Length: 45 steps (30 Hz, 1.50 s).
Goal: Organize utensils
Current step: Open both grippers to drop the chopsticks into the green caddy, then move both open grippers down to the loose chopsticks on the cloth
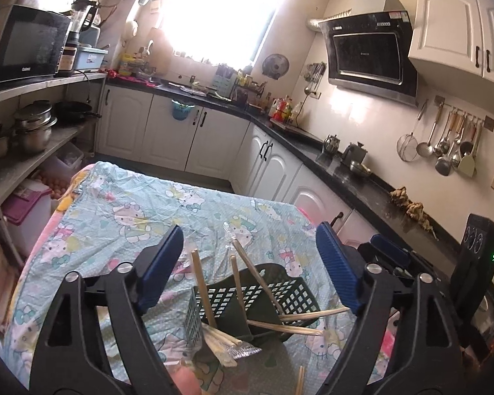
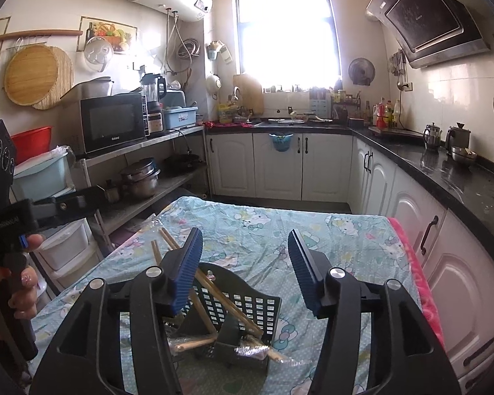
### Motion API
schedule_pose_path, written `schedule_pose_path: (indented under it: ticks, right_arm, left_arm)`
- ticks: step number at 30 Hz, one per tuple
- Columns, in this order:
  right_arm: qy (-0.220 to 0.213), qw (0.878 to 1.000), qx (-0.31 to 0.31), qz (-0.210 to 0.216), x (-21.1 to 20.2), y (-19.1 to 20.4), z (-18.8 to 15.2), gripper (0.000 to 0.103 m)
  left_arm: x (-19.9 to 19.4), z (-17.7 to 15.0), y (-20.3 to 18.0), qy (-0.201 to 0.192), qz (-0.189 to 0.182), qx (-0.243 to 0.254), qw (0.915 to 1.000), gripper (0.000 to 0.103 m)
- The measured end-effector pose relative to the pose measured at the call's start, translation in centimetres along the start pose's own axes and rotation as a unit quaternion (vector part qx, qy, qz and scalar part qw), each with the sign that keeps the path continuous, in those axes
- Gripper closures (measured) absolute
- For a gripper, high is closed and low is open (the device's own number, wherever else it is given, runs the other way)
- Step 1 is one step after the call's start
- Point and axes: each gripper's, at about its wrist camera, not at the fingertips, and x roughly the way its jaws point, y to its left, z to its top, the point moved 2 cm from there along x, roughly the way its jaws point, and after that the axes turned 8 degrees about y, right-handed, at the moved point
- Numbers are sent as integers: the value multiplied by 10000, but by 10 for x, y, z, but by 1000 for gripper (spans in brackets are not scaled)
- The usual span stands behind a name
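Note:
A dark green lattice utensil basket (image 1: 280, 293) (image 2: 247, 299) stands on the table with the patterned cloth (image 1: 141, 210) (image 2: 263, 230). Several wooden chopsticks (image 1: 202, 286) (image 2: 229, 302), some in clear wrappers, lean in and across it. My left gripper (image 1: 250, 266) hangs open just above and in front of the basket, its blue pads apart with nothing pressed between them. My right gripper (image 2: 245, 263) is open too, over the same basket from the other side, its jaws clear of the sticks. The right gripper's blue pad (image 1: 390, 250) shows at the right of the left wrist view.
Loose chopsticks (image 1: 299, 378) and a foil-like wrapper (image 1: 243, 350) lie on the cloth at the basket's near side. A hand (image 2: 23, 283) holds the left gripper's handle at the left of the right wrist view. A black counter (image 1: 362, 177) runs along the right, shelves (image 2: 154, 197) along the left.

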Motion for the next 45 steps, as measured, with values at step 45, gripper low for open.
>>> schedule_pose_path:
  ticks: [45]
  right_arm:
    - [821, 9961, -199, 235, -37, 43, -87, 29]
  left_arm:
    - [-27, -97, 23, 644, 366, -340, 9967, 11]
